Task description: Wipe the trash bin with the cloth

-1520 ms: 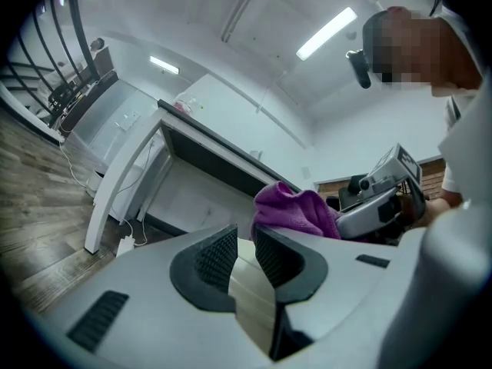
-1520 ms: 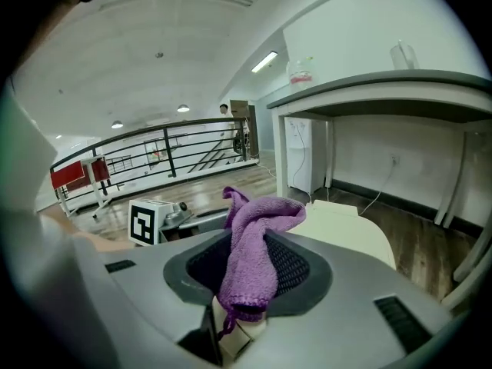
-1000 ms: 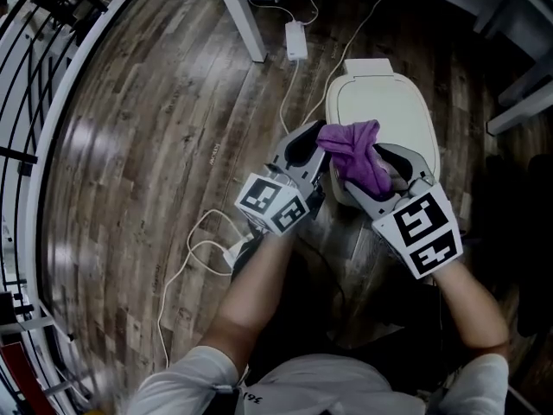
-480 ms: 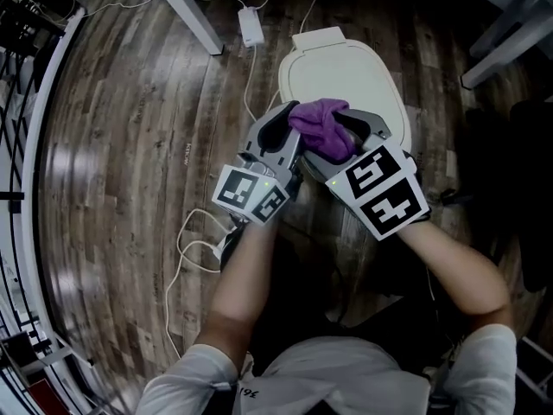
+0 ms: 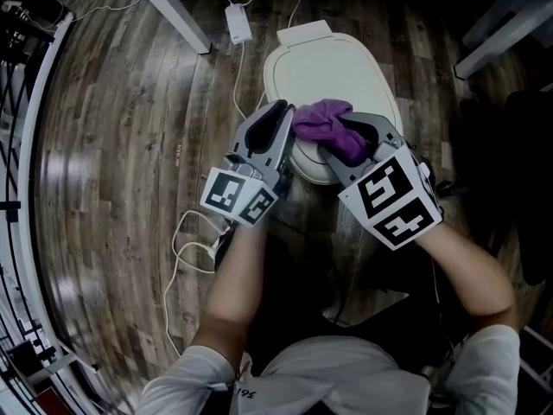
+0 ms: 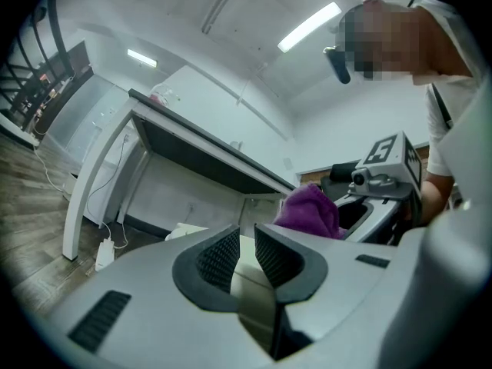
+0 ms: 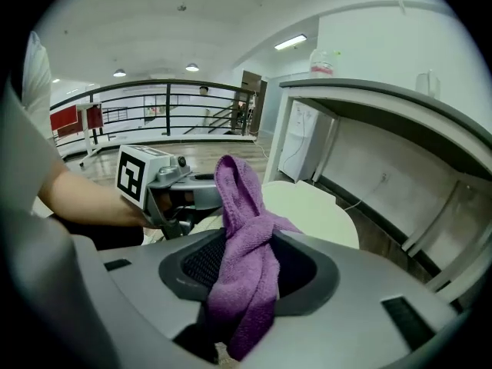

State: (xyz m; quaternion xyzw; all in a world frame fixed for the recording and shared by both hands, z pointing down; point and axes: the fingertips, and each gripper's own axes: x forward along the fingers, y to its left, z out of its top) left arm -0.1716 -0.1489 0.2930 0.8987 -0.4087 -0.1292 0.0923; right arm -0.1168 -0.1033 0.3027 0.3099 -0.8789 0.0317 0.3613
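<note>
1. The left gripper [image 5: 281, 124] is reaching in roughly level from the left side of the trash bin [image 5: 333, 67]. Its jaws are clenching on the bin's near-left edge, and cream rim is filling the narrow gap between the pads [image 6: 217, 258].
2. The right gripper [image 5: 359, 137] is angling down from the right. Its jaws have just been closing and are now grasping the cloth [image 5: 321, 121], which is bunching upright between them.
3. The cloth is sitting over the near rim of the bin's closed lid, between the two grippers. The left gripper's tips are crowding just beside it.
4. Both forearms are extending forward, left [image 5: 246, 275] and right [image 5: 471, 266], above the wood floor [image 5: 112, 145].
5. A power adapter [image 5: 235, 24] is lying beyond the bin and a white cable [image 5: 177, 258] is looping at near left. A table leg [image 5: 168, 7] is standing at far left, with a railing [image 5: 26, 145] running along the edge.
</note>
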